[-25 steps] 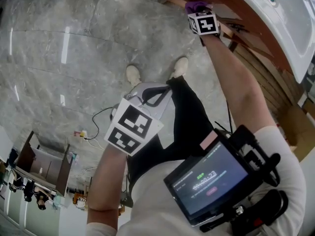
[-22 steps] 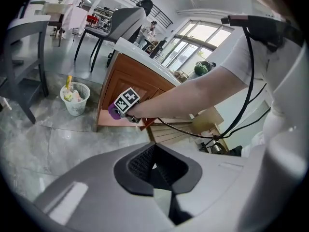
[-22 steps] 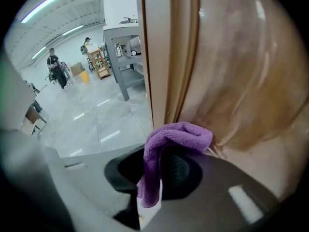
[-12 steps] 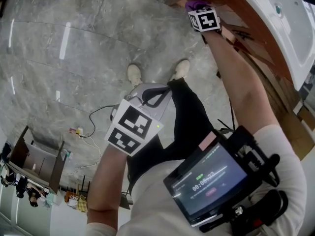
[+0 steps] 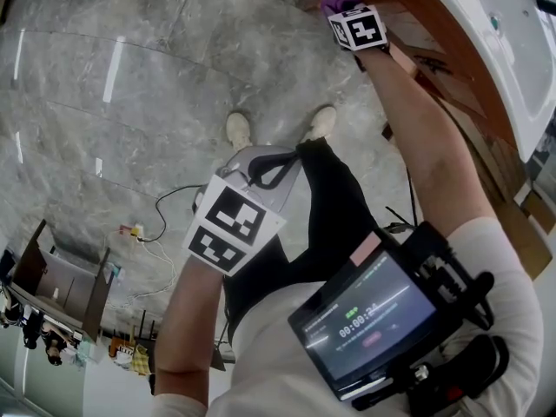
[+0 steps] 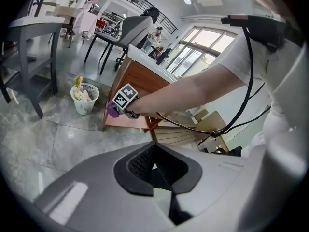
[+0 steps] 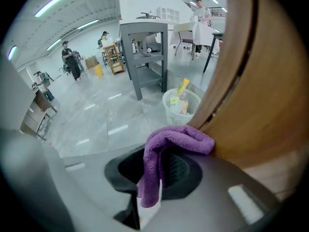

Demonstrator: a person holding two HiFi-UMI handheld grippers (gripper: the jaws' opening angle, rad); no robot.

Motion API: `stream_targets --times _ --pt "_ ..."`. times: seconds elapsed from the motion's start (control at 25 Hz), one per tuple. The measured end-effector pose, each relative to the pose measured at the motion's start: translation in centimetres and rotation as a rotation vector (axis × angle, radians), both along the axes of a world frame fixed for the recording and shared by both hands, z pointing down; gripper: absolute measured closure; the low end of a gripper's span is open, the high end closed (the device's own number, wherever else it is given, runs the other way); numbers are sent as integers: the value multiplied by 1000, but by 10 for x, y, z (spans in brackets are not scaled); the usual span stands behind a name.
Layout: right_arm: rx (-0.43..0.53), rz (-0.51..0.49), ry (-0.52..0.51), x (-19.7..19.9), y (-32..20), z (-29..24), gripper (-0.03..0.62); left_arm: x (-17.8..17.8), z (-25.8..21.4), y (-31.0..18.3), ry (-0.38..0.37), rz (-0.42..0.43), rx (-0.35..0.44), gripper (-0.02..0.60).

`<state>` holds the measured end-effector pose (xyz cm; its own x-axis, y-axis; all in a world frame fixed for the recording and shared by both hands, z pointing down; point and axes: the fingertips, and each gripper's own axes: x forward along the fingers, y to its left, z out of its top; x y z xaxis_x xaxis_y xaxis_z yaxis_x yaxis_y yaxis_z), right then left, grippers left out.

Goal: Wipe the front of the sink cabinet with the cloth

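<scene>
A purple cloth (image 7: 174, 141) is pinched in my right gripper (image 7: 159, 178), which is shut on it. The cloth's folded end presses against the brown wooden front of the sink cabinet (image 7: 260, 105), near its end edge. In the head view the cloth (image 5: 341, 3) shows just past the right gripper's marker cube (image 5: 358, 27), at the cabinet's far corner, below the white sink (image 5: 486, 33). My left gripper (image 6: 157, 170) is held back near the person's body, its dark pads together with nothing between them. It looks toward the cloth (image 6: 113, 111) and the cabinet (image 6: 137, 86).
A white mesh waste basket (image 7: 181, 103) with litter stands on the grey marble floor (image 5: 174, 76) beside the cabinet's end. A grey table (image 7: 145, 47) and chairs (image 6: 29, 57) stand farther off. The person's shoes (image 5: 236, 130) are close to the cabinet, and a cable lies on the floor.
My right gripper and the cloth have shifted slightly along the cabinet front toward its far corner. The left gripper has stayed by the body.
</scene>
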<state>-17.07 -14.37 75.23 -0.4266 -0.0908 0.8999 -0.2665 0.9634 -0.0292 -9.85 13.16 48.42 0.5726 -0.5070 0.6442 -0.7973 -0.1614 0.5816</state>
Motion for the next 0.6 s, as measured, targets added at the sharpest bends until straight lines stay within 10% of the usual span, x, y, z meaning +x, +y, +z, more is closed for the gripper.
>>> stream_targets --times 0.6 --pt "-59 -29 -38 31 57 -55 522 -4 -39 -2 -27 47 66 577"
